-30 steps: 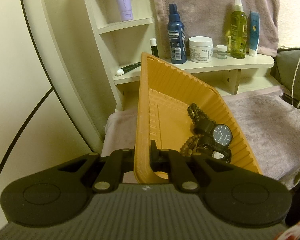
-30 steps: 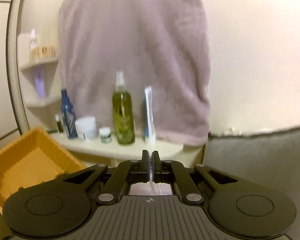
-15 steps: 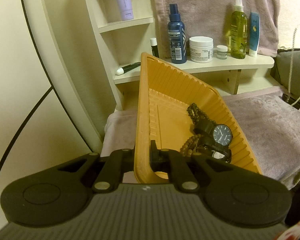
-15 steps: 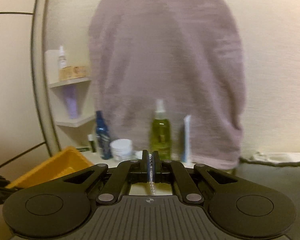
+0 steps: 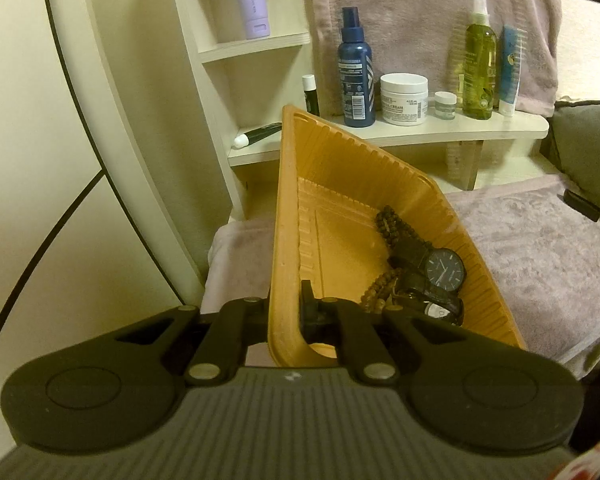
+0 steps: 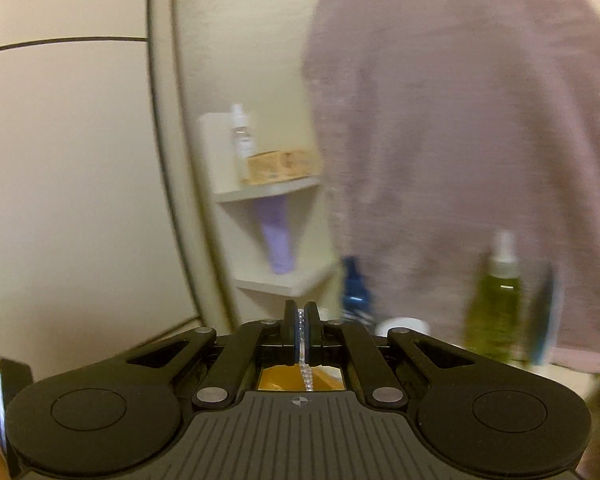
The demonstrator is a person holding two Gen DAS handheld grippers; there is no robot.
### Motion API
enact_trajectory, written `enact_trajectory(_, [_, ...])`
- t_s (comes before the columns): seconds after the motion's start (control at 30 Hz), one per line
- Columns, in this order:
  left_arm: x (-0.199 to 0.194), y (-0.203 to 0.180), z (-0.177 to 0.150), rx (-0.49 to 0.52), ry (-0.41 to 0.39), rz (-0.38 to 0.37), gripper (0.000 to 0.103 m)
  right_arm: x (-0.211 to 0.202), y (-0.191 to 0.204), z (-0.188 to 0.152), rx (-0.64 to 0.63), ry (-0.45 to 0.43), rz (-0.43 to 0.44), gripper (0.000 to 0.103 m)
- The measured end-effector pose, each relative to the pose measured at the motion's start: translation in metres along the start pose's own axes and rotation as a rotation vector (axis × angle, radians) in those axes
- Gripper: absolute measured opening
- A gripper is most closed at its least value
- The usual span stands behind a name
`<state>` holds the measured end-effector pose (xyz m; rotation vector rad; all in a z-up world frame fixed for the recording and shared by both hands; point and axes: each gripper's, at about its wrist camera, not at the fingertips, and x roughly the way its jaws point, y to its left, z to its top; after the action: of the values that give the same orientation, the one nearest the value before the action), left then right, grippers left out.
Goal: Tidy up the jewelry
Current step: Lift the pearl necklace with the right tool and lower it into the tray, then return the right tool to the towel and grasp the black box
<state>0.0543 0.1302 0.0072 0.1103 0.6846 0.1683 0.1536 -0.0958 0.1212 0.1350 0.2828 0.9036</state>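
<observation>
My left gripper point(image 5: 286, 304) is shut on the near wall of an orange ribbed tray point(image 5: 340, 168) and holds it tilted. In the tray lie a dark beaded bracelet point(image 5: 392, 222), a black watch with a dark dial point(image 5: 442, 270), a brown beaded bracelet point(image 5: 378, 284) and a second watch point(image 5: 440, 306). My right gripper point(image 6: 301, 320) is shut on a thin silver beaded chain point(image 6: 305, 368) that hangs down between its fingers. A bit of the orange tray point(image 6: 276, 378) shows below it.
A pale shelf unit point(image 5: 420, 130) behind the tray holds a blue spray bottle point(image 5: 356, 68), a white cream jar point(image 5: 404, 98), a small jar point(image 5: 445, 105), a green spray bottle point(image 5: 478, 60) and a blue tube point(image 5: 509, 70). A mauve towel point(image 5: 540, 248) covers the surface; another hangs behind.
My right gripper has swung up and to the left with the chain; its view is blurred. My left gripper and the tray have stayed still.
</observation>
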Motion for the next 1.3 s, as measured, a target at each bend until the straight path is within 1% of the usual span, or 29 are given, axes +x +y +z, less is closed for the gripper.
enact_trajectory(0.1, [0.000, 0.000, 0.000, -0.003, 0.000, -0.001, 0.006, 0.021, 0.009, -0.006, 0.013, 0.028, 0.039, 0.002])
enact_trajectory(0.2, [-0.001, 0.001, -0.001, -0.008, -0.003, -0.001, 0.006, 0.041, 0.010, -0.022, 0.050, 0.095, 0.064, 0.002])
enact_trajectory(0.4, [-0.001, 0.001, -0.001, -0.009, -0.005, -0.003, 0.006, 0.069, 0.003, -0.060, 0.106, 0.241, 0.068, 0.002])
enact_trajectory(0.57, [-0.001, 0.002, -0.001, -0.010, -0.004, -0.002, 0.006, 0.075, -0.004, -0.084, 0.127, 0.310, 0.051, 0.002])
enact_trajectory(0.7, [-0.001, 0.002, -0.001, -0.010, -0.004, -0.002, 0.006, 0.074, -0.006, -0.092, 0.138, 0.334, 0.046, 0.002])
enact_trajectory(0.8, [-0.001, 0.002, -0.001, -0.010, -0.004, -0.002, 0.006, 0.078, -0.005, -0.092, 0.144, 0.337, 0.054, 0.002])
enact_trajectory(0.97, [-0.001, 0.002, -0.001, -0.009, -0.004, -0.002, 0.006, 0.084, 0.003, -0.084, 0.165, 0.321, 0.109, 0.002])
enact_trajectory(1.07, [-0.001, 0.002, -0.002, -0.009, -0.004, -0.002, 0.006, 0.088, 0.009, -0.081, 0.168, 0.316, 0.157, 0.002])
enact_trajectory(1.17, [-0.001, 0.002, -0.002, -0.010, -0.005, -0.002, 0.006, 0.090, 0.013, -0.082, 0.170, 0.311, 0.166, 0.002])
enact_trajectory(1.23, [-0.001, 0.002, -0.002, -0.009, -0.005, -0.003, 0.006, 0.089, 0.011, -0.082, 0.178, 0.305, 0.157, 0.004])
enact_trajectory(1.27, [-0.001, 0.002, -0.002, -0.009, -0.004, -0.003, 0.006, 0.088, 0.010, -0.082, 0.182, 0.303, 0.152, 0.007])
enact_trajectory(1.3, [-0.001, 0.002, -0.002, -0.009, -0.005, -0.003, 0.006, 0.086, 0.008, -0.082, 0.184, 0.297, 0.144, 0.013])
